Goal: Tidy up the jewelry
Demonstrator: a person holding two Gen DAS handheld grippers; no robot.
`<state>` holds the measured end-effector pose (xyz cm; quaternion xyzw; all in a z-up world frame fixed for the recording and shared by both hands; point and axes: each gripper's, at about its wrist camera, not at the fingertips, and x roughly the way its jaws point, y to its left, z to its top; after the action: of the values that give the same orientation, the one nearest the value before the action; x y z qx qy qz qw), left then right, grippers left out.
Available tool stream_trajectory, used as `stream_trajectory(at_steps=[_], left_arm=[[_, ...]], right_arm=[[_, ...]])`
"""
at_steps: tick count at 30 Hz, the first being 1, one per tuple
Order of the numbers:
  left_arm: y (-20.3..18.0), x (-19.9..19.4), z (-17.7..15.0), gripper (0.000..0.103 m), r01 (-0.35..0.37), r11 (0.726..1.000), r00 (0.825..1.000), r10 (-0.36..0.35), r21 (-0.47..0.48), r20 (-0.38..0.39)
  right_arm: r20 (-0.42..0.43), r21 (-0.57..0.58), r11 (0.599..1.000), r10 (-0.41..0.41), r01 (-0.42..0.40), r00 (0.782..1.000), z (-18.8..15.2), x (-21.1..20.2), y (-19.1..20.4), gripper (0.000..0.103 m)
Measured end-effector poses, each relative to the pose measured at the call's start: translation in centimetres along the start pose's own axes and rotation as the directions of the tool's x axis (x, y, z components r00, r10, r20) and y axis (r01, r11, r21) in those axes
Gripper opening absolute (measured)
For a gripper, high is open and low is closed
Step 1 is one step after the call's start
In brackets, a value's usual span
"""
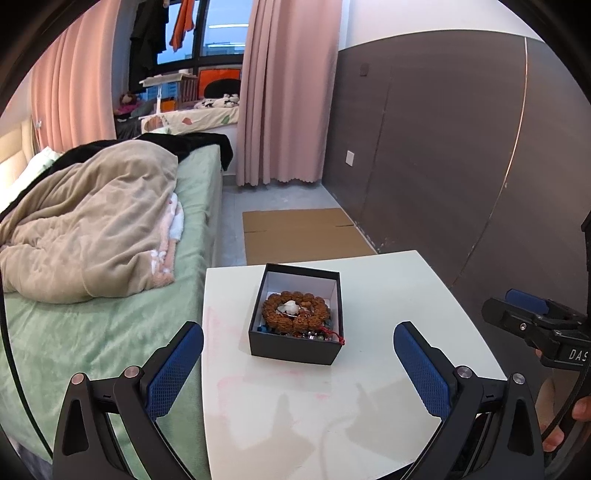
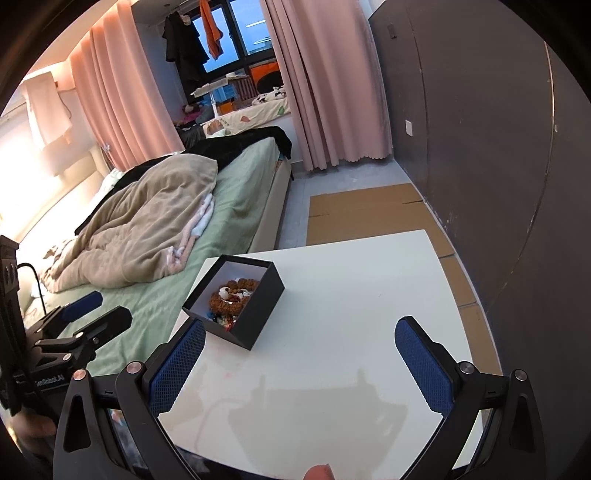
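Home bedroom, unmade bed point(image 1: 110, 221), pink curtains point(image 1: 284, 92), hanging clothes point(image 1: 147, 33)

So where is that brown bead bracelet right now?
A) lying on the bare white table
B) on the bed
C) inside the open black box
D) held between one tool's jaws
C: the brown bead bracelet lies coiled inside the open black box on the white table; both tools' jaws stand open, holding nothing.

The box point(image 1: 295, 345) is black outside, white inside; the bead bracelet point(image 1: 295, 314) in it is reddish brown, with a red cord; the tabletop point(image 1: 388, 369) is white with faint pink smears; the finger pads point(image 1: 175, 373) are blue, cross-hatched; the bedsheet point(image 1: 92, 339) is pale green; the blanket point(image 1: 92, 229) is beige; the curtains point(image 1: 284, 92) are pink.
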<state>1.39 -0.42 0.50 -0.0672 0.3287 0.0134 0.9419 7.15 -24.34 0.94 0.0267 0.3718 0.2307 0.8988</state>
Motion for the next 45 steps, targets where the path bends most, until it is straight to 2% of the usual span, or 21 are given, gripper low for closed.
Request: stream_trajectory(at_steps=[45], left_arm=[[-0.08, -0.3, -0.04, 0.103, -0.001, 1.0, 1.0, 0.001, 0.007, 0.017]], right_arm=[[-0.004, 0.004, 1.0, -0.005, 0.005, 1.0, -0.49, -0.32, -0.38, 0.103]])
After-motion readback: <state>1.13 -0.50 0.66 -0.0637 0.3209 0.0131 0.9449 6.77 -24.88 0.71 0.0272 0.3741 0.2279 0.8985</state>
